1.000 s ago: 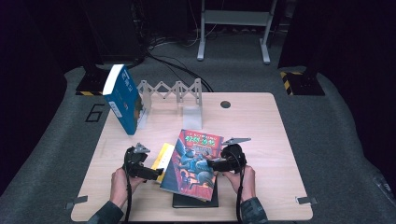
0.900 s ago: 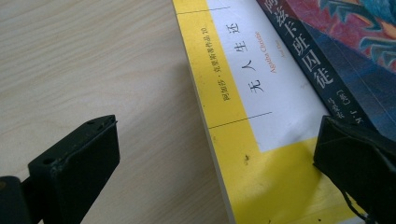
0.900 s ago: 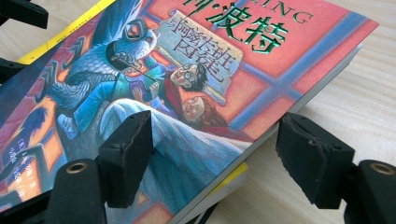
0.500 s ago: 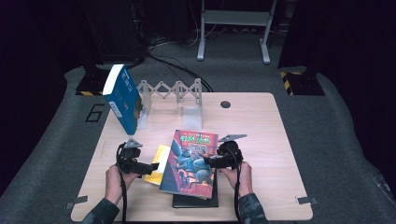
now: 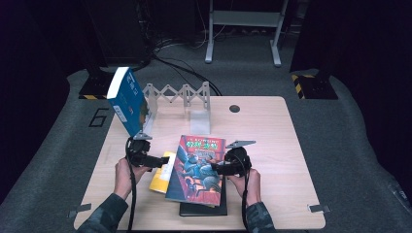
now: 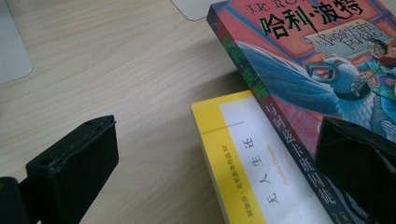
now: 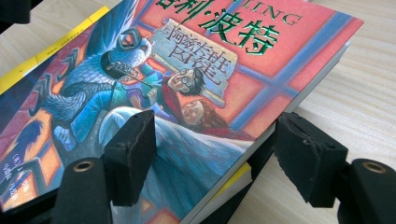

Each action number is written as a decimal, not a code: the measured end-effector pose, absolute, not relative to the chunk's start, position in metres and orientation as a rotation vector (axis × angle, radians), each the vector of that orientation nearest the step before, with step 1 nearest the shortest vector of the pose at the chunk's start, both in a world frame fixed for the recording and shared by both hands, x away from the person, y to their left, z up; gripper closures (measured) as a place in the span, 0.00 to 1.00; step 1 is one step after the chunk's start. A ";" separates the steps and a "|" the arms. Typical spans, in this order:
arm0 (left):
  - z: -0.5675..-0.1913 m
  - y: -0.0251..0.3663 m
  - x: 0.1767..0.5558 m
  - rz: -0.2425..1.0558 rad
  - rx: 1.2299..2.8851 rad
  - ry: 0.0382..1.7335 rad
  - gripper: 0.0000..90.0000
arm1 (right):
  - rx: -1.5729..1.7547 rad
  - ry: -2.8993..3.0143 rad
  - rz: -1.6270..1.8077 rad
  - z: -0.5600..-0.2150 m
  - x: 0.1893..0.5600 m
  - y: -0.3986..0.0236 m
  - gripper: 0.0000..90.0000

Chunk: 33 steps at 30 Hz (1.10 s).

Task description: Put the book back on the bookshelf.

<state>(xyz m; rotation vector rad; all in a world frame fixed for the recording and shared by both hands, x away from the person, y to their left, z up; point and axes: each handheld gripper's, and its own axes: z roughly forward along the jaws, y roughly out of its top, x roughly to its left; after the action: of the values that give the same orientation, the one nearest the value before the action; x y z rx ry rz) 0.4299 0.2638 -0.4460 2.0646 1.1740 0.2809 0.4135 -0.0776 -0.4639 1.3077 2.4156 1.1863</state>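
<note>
A red illustrated book (image 5: 197,167) lies askew on a yellow book (image 5: 160,177) and a black one (image 5: 201,209) near the table's front edge. My right gripper (image 5: 216,169) reaches in from the right. In the right gripper view it (image 7: 215,119) straddles the red book's (image 7: 210,60) long edge, with one jaw over the cover and the other just off the page edge. Its jaws have just been closing a little, and a gap still shows. My left gripper (image 5: 165,161) hovers open at the stack's left. Its wide jaws (image 6: 217,128) frame the yellow book (image 6: 243,158) and the red book's spine (image 6: 261,93).
A blue book (image 5: 127,99) leans upright against a white folding rack (image 5: 177,94) at the back left, and a pale bookend plate (image 5: 200,121) stands behind the stack. Bare wooden table (image 5: 272,131) spreads to the right, with a small round hole (image 5: 234,108) near the back.
My left gripper has lifted slightly and drifted a little away from me beside the yellow book. The right gripper and the stack of books have stayed where they were.
</note>
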 end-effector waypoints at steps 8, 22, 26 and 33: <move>-0.444 0.252 0.448 0.279 2.061 1.176 0.00 | 1.293 2.394 1.156 -0.461 0.407 -0.074 0.38; -0.444 0.225 0.476 0.231 2.067 1.161 0.00 | 1.291 2.395 1.169 -0.462 0.408 -0.075 0.38; -0.446 0.220 0.480 0.206 2.063 1.168 0.00 | 1.291 2.395 1.170 -0.462 0.408 -0.075 0.38; -0.453 0.211 0.485 0.136 2.054 1.181 0.00 | 1.292 2.398 1.178 -0.462 0.409 -0.074 0.38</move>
<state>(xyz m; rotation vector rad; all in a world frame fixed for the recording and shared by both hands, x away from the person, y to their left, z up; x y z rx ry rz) 0.4849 0.2111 -0.4533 2.0536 1.1808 0.1363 0.4093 -0.0739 -0.4624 1.2923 2.3985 1.1775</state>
